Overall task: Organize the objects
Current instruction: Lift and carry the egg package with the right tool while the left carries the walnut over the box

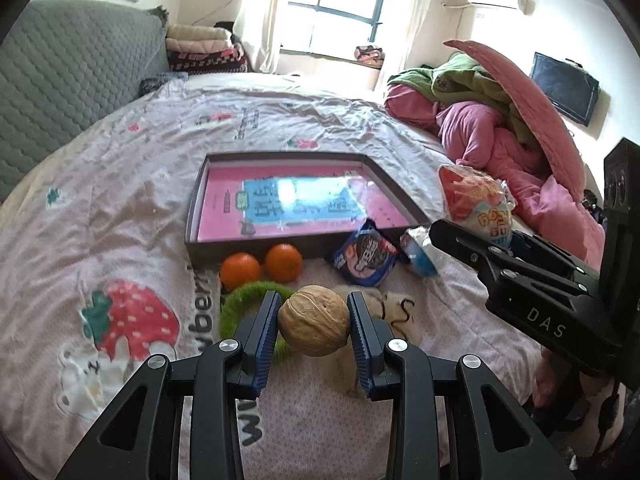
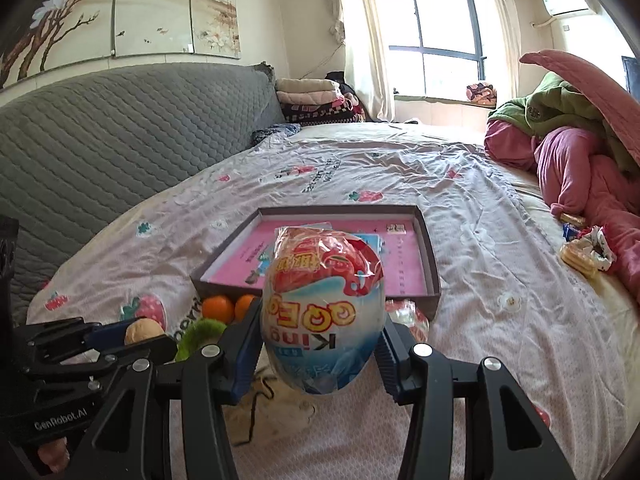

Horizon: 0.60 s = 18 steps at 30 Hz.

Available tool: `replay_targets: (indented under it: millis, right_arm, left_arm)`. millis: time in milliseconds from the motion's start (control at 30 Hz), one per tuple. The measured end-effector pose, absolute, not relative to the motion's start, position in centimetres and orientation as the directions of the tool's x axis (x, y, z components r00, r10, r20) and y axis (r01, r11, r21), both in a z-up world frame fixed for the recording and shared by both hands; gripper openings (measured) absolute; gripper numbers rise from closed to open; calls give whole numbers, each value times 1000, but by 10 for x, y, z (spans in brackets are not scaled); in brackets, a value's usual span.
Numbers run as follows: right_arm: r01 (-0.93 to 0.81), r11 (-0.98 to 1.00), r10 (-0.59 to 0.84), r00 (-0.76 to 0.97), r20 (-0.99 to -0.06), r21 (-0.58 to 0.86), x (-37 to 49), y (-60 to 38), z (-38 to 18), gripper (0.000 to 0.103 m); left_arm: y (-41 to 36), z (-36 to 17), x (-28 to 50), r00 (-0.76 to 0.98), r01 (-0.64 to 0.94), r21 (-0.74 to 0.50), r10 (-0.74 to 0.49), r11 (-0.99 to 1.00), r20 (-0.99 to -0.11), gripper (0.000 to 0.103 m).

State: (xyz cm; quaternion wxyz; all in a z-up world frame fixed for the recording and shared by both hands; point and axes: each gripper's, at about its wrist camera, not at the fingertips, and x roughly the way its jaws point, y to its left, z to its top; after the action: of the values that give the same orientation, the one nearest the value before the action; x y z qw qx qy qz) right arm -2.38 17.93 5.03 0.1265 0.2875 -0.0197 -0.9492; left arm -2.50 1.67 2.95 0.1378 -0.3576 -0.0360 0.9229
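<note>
My left gripper (image 1: 314,320) is shut on a tan walnut (image 1: 314,321), held above the bed sheet in front of a shallow dark box (image 1: 200,200) with a pink and blue book inside. My right gripper (image 2: 320,324) is shut on a large wrapped toy egg (image 2: 322,312), red on top and white-blue below, held above the bed near the box (image 2: 430,260). In the left wrist view the right gripper (image 1: 472,236) comes in from the right with the egg (image 1: 476,208). The right wrist view shows the left gripper (image 2: 136,332) with the walnut (image 2: 142,330) at lower left.
Two oranges (image 1: 260,266), a green fuzzy ring (image 1: 240,304), a blue snack packet (image 1: 364,258), a small blue-white wrapped item (image 1: 420,254) and a cream cloth (image 1: 396,312) lie before the box. Pink and green bedding (image 1: 500,120) is piled at right; a grey headboard (image 2: 120,140) at left.
</note>
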Motion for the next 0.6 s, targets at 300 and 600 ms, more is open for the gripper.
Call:
replay_targets:
  millis: [300,600]
  right_arm:
    - [210,-974,-226,-820,-526,90,-35,182,74,51]
    - [209,-974,-224,-823,-523,87,-63,188,83,51]
  left_arm:
    - [20,71,-46,-752,-260,-153,299,-953,-587,35]
    - [12,84,-91,-768,-258,-159,302,-953,-565,35]
